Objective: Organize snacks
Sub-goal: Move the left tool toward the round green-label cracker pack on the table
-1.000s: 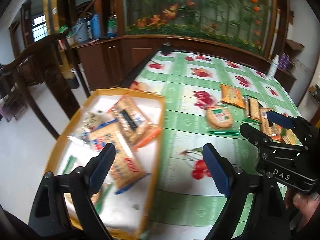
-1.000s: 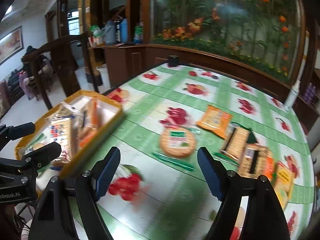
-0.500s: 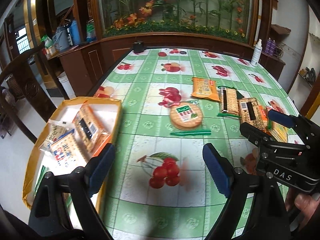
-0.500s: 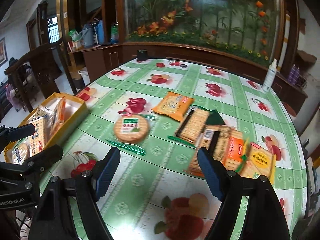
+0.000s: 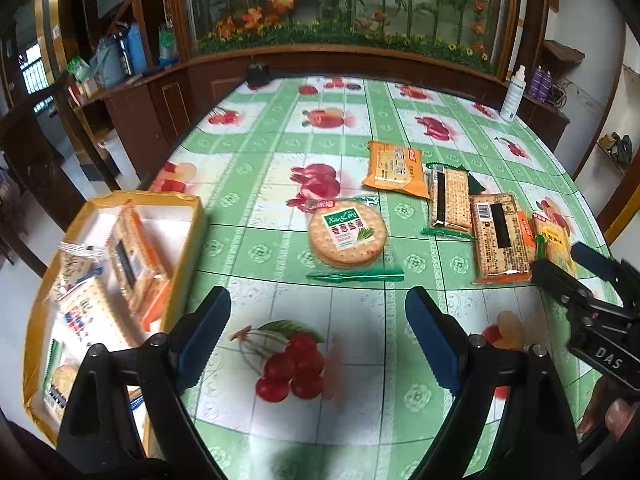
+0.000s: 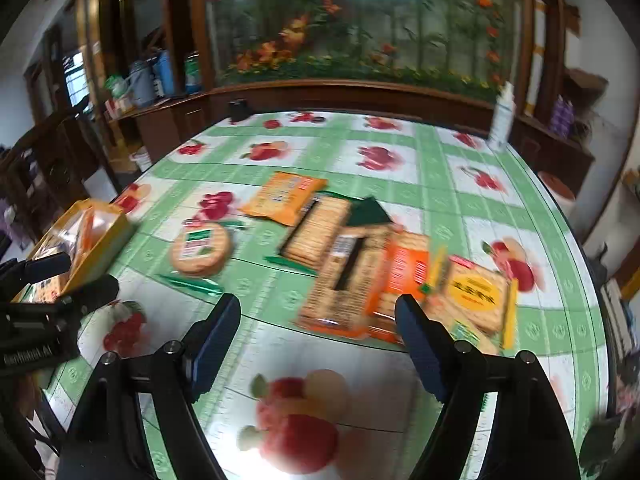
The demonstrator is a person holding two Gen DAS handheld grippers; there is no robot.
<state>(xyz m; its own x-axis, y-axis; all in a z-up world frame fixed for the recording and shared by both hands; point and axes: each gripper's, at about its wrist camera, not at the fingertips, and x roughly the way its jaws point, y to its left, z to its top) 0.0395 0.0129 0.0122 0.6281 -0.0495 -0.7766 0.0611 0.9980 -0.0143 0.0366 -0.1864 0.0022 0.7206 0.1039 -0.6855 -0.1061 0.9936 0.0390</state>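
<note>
A yellow box [image 5: 188, 216] at the table's left edge holds several cracker packs [image 5: 136, 252]. On the green fruit-print cloth lie a round cracker pack [image 5: 346, 234], an orange pack [image 5: 394, 168], two long cracker packs [image 5: 448, 196] [image 5: 498, 236] and a yellow pack [image 5: 554, 236]. My left gripper [image 5: 318, 336] is open and empty over the cloth, near the box. My right gripper [image 6: 318, 332] is open and empty, just short of the long orange-edged pack [image 6: 360, 280]; the yellow pack [image 6: 476, 296] lies to its right.
A white spray bottle [image 5: 513, 94] and a small black object [image 5: 256, 72] stand at the table's far edge. A wooden cabinet with a flower panel runs behind. A dark wooden chair [image 6: 52, 168] stands left of the table. The box also shows in the right view [image 6: 100, 236].
Both views swung right, from the yellow box toward the loose packs. The right gripper has moved closer to the long packs. Both grippers stayed open.
</note>
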